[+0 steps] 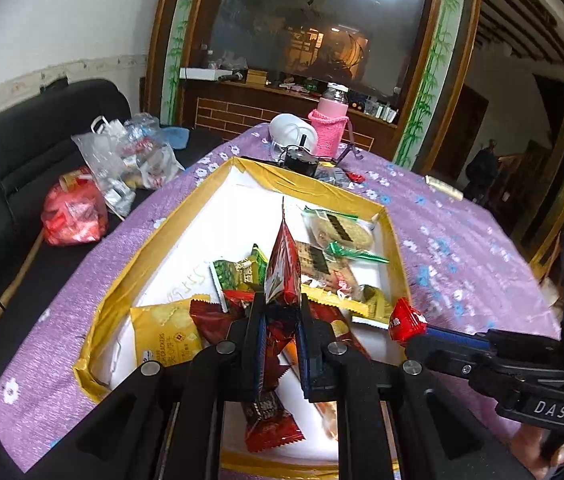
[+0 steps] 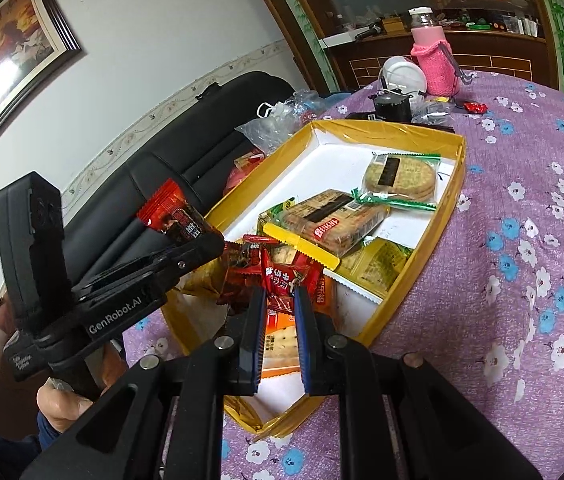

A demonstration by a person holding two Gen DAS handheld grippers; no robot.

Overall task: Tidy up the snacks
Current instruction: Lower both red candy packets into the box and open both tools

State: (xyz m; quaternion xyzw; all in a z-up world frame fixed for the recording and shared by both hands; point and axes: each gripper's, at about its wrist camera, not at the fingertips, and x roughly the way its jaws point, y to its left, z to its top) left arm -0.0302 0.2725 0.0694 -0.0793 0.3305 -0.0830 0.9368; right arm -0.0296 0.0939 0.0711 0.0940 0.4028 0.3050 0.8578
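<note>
Snack packets, both red: left hand-held gripper (image 1: pixel 280 312) clamps one (image 1: pixel 282 268), right hand-held gripper (image 2: pixel 278 300) clamps another (image 2: pixel 282 280), above the yellow box (image 2: pixel 457 168).

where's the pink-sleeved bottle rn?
The pink-sleeved bottle stands upright at the far end of the purple tablecloth, beyond the yellow-rimmed box, right beside the white bowl. In the right wrist view it is top right.

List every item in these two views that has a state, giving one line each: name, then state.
left gripper: shut on a red snack packet, held upright
right gripper: shut on a small red packet
yellow-rimmed box: open, lidless, holding snacks
round crackers: sealed, lying flat in the box
pink-sleeved bottle: upright, capped
</note>
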